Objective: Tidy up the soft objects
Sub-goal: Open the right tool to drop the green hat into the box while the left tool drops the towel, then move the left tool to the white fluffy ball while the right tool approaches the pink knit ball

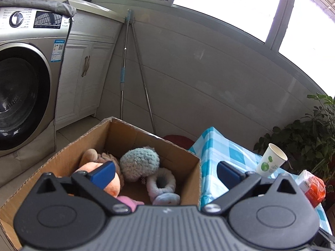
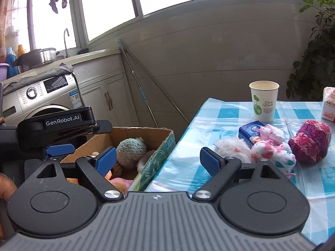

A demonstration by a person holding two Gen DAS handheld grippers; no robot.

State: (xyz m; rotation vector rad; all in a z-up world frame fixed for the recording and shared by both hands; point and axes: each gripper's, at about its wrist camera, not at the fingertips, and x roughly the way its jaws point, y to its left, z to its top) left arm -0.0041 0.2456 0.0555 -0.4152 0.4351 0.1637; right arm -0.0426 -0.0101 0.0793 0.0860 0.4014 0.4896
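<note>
A cardboard box (image 1: 62, 159) stands beside the table and holds several soft toys: a teal fuzzy ball (image 1: 139, 164), a peach plush (image 1: 114, 185) and a pale ring toy (image 1: 161, 181). My left gripper (image 1: 165, 174) is open and empty above the box. The box (image 2: 161, 152) also shows in the right wrist view. My right gripper (image 2: 158, 160) is open and empty over the table's left edge. On the table lie a white fluffy toy (image 2: 232, 147), a pink-and-white patterned cloth bundle (image 2: 272, 148) and a magenta knitted item (image 2: 309, 140).
The table has a blue checked cloth (image 2: 219, 113). On it stand a paper cup (image 2: 264, 100), a blue tissue pack (image 2: 250, 130) and a white packet (image 2: 329, 106). A washing machine (image 1: 23, 79) and mop poles (image 1: 136, 62) are behind the box. A plant (image 1: 309, 129) stands at right.
</note>
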